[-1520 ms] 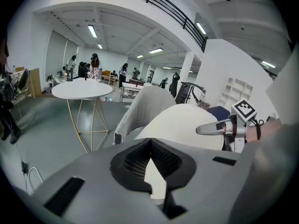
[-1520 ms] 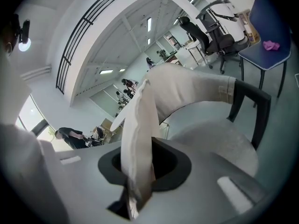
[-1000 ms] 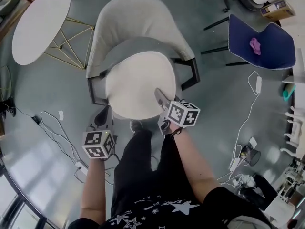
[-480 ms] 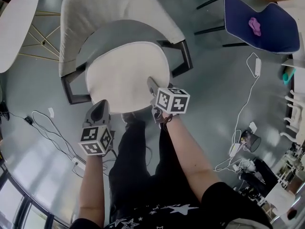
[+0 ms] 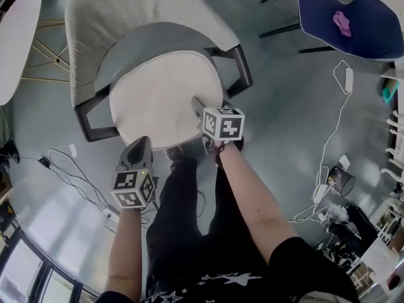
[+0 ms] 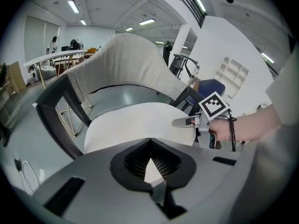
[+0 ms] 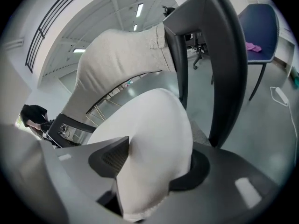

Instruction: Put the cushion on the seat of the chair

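Observation:
The grey upholstered chair (image 5: 126, 17) with a dark frame stands before me. The round white cushion (image 5: 158, 100) lies over its seat (image 5: 145, 40). My right gripper (image 5: 197, 105) reaches onto the cushion's near right edge. In the right gripper view its jaws are opening: a thick fold of cushion (image 7: 154, 134) still bulges between them, and the left pad's ribbed face shows bare. My left gripper (image 5: 142, 142) sits at the cushion's near left edge. Its tips meet, with a thin white sliver of the cushion's edge (image 6: 149, 169) between the pads.
A white oval table (image 5: 16, 36) on gold wire legs stands at the left. A blue chair (image 5: 341, 36) with a pink thing on it is at the upper right. Cables (image 5: 76, 175) trail over the floor on both sides. The chair's dark armrest post (image 7: 224, 55) rises right of the right gripper.
Both grippers have come down toward the seat with the cushion between them. The chair now sits higher and more to the left in the head view.

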Motion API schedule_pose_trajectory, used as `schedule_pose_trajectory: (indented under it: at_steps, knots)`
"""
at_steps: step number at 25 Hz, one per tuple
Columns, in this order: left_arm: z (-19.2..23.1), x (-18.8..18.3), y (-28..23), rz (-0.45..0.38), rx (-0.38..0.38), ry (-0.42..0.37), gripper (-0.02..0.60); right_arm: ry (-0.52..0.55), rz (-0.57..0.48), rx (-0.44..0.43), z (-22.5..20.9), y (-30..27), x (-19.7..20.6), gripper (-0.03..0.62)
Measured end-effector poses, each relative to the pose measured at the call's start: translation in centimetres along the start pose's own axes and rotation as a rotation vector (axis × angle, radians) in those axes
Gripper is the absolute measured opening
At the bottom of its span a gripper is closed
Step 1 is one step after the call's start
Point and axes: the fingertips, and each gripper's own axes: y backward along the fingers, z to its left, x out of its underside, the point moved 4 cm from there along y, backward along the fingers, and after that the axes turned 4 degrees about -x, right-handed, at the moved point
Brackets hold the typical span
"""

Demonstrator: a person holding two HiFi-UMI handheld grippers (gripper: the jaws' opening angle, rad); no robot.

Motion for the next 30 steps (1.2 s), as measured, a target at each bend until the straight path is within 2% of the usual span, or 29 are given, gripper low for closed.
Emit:
schedule_pose_trajectory:
  at_steps: [4,9,13,17,20,25,30]
  knots:
    - [-0.4,-0.3,-0.4,0.012,0.002,-0.015,0.008,0.035,0.021,0.055,-0.9,0.0,0.4,0.306]
    - [-1.1,-2.1,-0.9,-0.010,0.012,-0.010,0.008,0.036,0.003,0.115,-2.3,0.9,0.6,0.347]
    - [-1.1,-2.8,-1.0,-0.033,0.003,-0.005,0.008,0.004,-0.005,0.157,-3.5,2.8,1.1,0.351]
    - [-1.5,-2.7,0.5,-0.043,0.008,-0.004,0.008,-0.031,0.012,0.175,-2.7,5.7,2.6,0.351]
    - [-1.9,-4.2,1.8,-0.080,0.006,0.017,0.008,-0.021,-0.003,0.147,-1.1,7.6,1.4,0.350]
    - [-2.5,-7.4,4.6,-0.141,-0.010,0.045,0.008,0.018,-0.016,0.034,3.5,10.8,-1.2,0.348]
    - [-4.8,-10.0,8.5,-0.205,-0.004,0.043,0.008,0.118,-0.049,-0.053,7.8,15.1,-5.1,0.271]
